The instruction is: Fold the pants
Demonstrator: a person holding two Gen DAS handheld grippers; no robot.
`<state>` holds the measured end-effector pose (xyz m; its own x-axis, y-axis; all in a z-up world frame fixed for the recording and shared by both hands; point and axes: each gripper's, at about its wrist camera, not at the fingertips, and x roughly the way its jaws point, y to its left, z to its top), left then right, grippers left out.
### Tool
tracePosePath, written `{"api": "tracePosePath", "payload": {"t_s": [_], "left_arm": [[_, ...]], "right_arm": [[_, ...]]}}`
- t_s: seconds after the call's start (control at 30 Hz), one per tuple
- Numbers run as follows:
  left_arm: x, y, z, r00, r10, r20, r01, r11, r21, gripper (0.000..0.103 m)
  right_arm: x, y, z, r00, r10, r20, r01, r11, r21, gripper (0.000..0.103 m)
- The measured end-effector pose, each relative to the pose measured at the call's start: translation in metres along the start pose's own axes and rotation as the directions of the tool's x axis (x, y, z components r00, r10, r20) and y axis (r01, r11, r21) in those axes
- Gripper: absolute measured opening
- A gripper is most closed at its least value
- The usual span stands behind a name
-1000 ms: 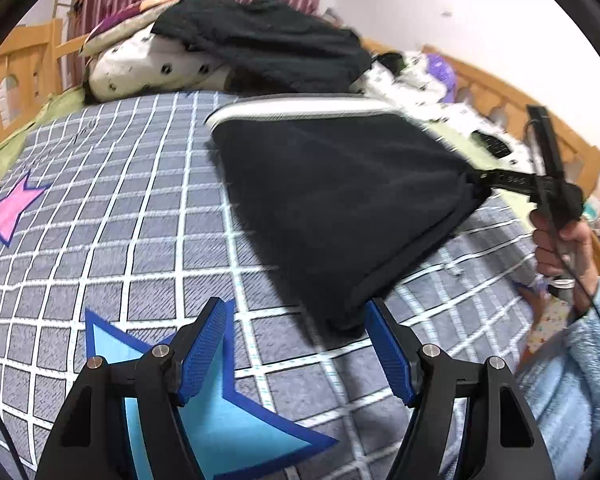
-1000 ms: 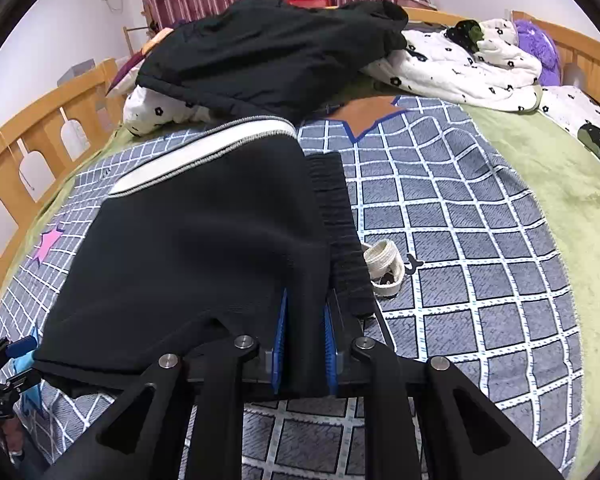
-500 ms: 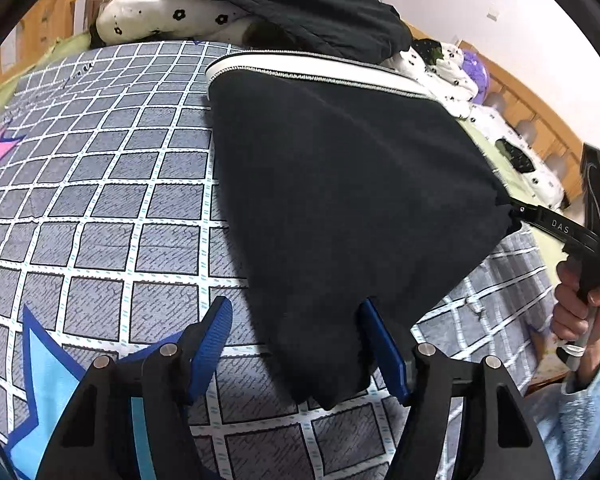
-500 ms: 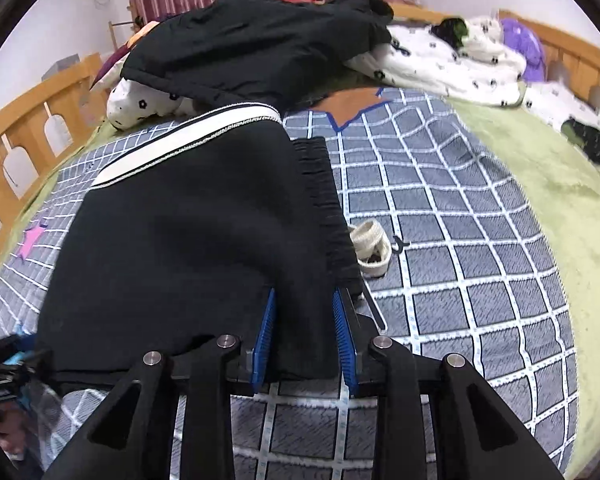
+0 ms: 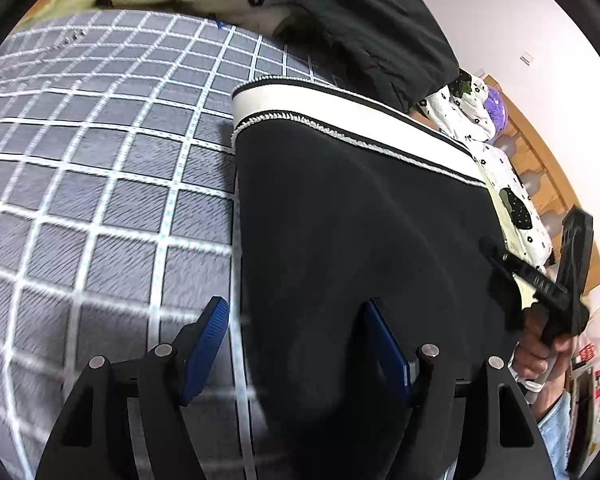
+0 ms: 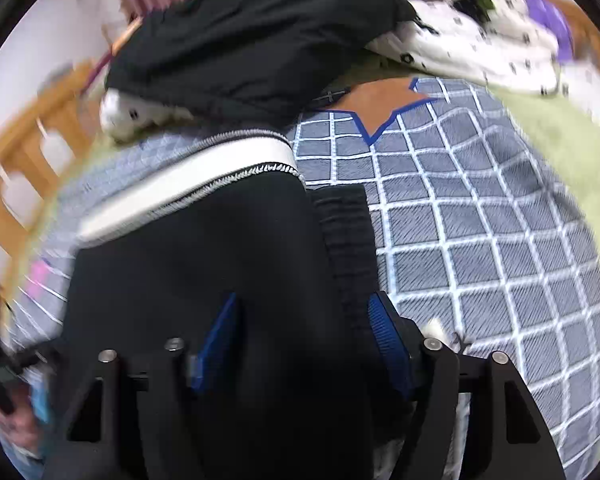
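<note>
Black pants with a white stripe lie folded on a grey checked bedspread. My left gripper is open, its blue fingers astride the near left edge of the pants. In the right wrist view the pants fill the lower middle, with a ribbed black waistband along their right side. My right gripper is open over the near right edge, its fingers either side of the cloth. The right gripper also shows in the left wrist view.
A heap of black clothing and white spotted bedding lies at the far end of the bed. A wooden bed rail runs along the left. A green blanket lies to the right.
My right gripper has opened and let go of the pants. Both grippers have moved forward, so the pants now sit between each pair of fingers.
</note>
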<state>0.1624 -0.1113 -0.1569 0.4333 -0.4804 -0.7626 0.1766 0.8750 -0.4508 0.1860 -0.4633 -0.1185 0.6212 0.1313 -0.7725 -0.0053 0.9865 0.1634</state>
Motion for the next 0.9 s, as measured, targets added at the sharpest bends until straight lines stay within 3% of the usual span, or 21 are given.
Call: {"api": "tracePosePath", "payload": {"t_s": [0.07,0.17,0.23,0.3,0.37,0.43,0.5,0.53,0.6,0.63,0.77,0.9], "left_arm": [[0.006,-0.002,0.002,1.000,-0.010,0.009,0.010,1.000,0.012,0.068],[0.017,-0.011,0.003,0.999,-0.027,0.020,0.026,0.999,0.038,0.062],[0.019,-0.012,0.006,0.999,-0.020,0.033,0.020,1.000,0.016,0.052],[0.015,-0.016,0.007,0.999,-0.006,0.040,0.006,1.000,0.006,0.035],[0.003,-0.016,0.012,0.999,-0.014,0.052,0.014,1.000,0.002,0.024],[-0.011,-0.015,0.018,0.997,-0.058,0.056,0.059,0.998,-0.006,0.022],[-0.026,-0.015,0.023,0.995,-0.087,0.057,0.086,0.996,0.018,0.020],[-0.035,-0.015,0.025,0.994,-0.090,0.069,0.088,0.995,0.039,0.019],[-0.057,-0.012,0.029,0.993,-0.082,0.085,0.075,0.994,0.078,0.018],[-0.066,-0.008,0.030,0.994,-0.067,0.091,0.059,0.995,0.084,0.018],[-0.129,0.034,0.038,0.991,-0.009,0.133,0.001,0.998,0.060,0.016],[-0.169,0.083,0.032,0.990,0.063,0.124,-0.069,0.997,0.045,0.017]], "right_arm": [[0.005,0.001,0.000,1.000,-0.013,-0.012,0.013,0.999,-0.037,0.072],[0.015,-0.010,0.001,0.999,0.036,-0.033,-0.036,0.999,-0.005,0.073],[0.020,-0.017,0.001,0.996,0.080,-0.038,-0.080,0.997,0.017,0.073],[0.024,-0.028,0.000,0.987,0.151,-0.051,-0.147,0.986,0.080,0.073],[0.022,-0.036,-0.002,0.980,0.196,-0.045,-0.188,0.973,0.137,0.065],[0.007,-0.036,-0.003,0.976,0.215,-0.030,-0.206,0.962,0.178,0.056],[-0.017,-0.029,-0.007,0.971,0.237,0.021,-0.236,0.949,0.208,0.040],[-0.031,-0.024,-0.009,0.967,0.251,0.053,-0.256,0.941,0.220,0.028],[-0.058,-0.005,-0.010,0.949,0.291,0.123,-0.314,0.913,0.261,0.020],[-0.068,0.009,-0.010,0.948,0.286,0.141,-0.314,0.918,0.242,0.014],[-0.086,0.072,-0.007,0.933,0.330,0.142,-0.352,0.919,0.177,0.014],[-0.071,0.130,-0.009,0.872,0.482,0.083,-0.489,0.862,0.138,0.013]]}}
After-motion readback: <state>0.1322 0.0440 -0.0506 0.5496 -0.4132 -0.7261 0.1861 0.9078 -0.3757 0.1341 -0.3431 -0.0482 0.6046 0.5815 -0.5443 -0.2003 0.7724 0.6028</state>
